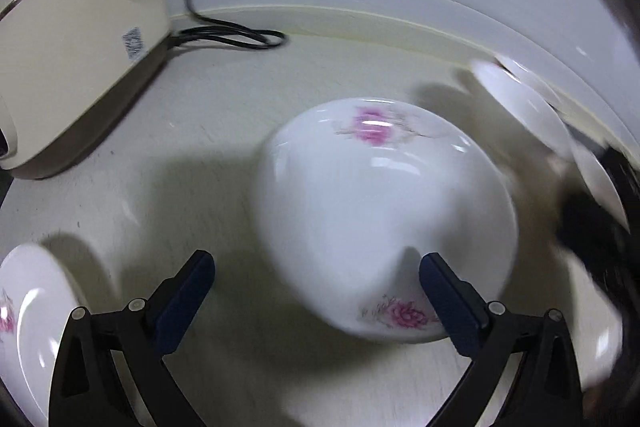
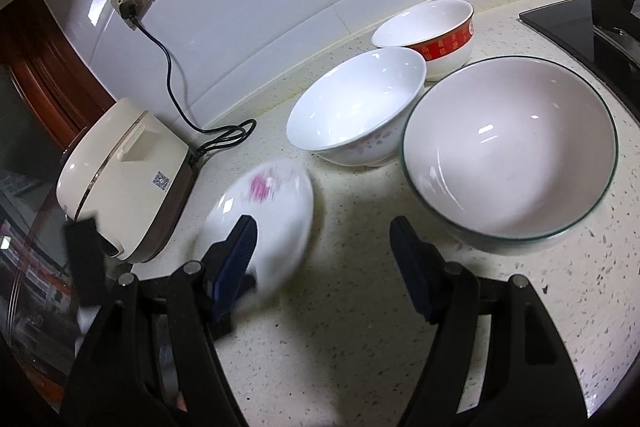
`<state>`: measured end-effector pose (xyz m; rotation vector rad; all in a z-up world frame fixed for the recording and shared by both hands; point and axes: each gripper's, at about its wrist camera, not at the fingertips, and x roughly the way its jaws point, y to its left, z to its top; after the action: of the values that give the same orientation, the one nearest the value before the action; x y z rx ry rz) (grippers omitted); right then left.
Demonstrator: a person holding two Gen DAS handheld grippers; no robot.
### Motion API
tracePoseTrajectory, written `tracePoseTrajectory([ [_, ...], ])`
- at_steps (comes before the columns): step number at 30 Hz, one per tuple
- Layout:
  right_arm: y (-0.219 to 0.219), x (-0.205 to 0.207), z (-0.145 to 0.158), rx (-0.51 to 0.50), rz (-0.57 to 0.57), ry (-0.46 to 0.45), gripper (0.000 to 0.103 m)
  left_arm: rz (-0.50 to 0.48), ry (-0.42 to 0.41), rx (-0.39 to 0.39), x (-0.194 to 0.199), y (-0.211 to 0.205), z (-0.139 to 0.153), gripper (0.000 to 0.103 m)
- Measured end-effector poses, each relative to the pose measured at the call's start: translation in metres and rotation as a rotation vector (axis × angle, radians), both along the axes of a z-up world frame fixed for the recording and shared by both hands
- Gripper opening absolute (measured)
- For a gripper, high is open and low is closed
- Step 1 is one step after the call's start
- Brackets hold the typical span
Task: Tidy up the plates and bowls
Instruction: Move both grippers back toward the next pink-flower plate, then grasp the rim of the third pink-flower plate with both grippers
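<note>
The left gripper fills the bottom of its own view with its 2 blue-padded jaws spread wide and nothing clamped between them; the right-hand pad overlaps the near edge of a white plate with pink flowers, which lies blurred at the centre of that frame on the pale speckled counter. The right gripper sits low in the right wrist view, jaws partly apart and empty. At the right of that frame stands a big bowl with a dark green rim, largest of 3; just beside it, toward the centre, is a white bowl, and behind both a red-banded bowl. A cream rice cooker sits at the left, its black cord running up to a wall socket. Another flowered plate shows at the lower left of the left wrist view.
</note>
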<state>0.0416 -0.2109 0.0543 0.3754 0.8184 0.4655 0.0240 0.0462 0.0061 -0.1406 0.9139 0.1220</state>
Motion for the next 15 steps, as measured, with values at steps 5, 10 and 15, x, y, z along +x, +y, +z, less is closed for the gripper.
tracePoseTrajectory([
  [5, -0.002, -0.001, -0.002, 0.03, 0.028, 0.002, 0.072, -0.11, -0.015, -0.027, -0.038, -0.02, 0.001, 0.103],
  [10, 0.012, -0.005, -0.002, -0.002, 0.131, -0.003, 0.072, -0.042, -0.102, -0.158, -0.063, -0.004, 0.01, 0.102],
  [15, 0.031, -0.013, -0.009, -0.114, 0.19, 0.026, 0.056, -0.027, -0.082, -0.141, -0.05, -0.003, 0.006, 0.094],
])
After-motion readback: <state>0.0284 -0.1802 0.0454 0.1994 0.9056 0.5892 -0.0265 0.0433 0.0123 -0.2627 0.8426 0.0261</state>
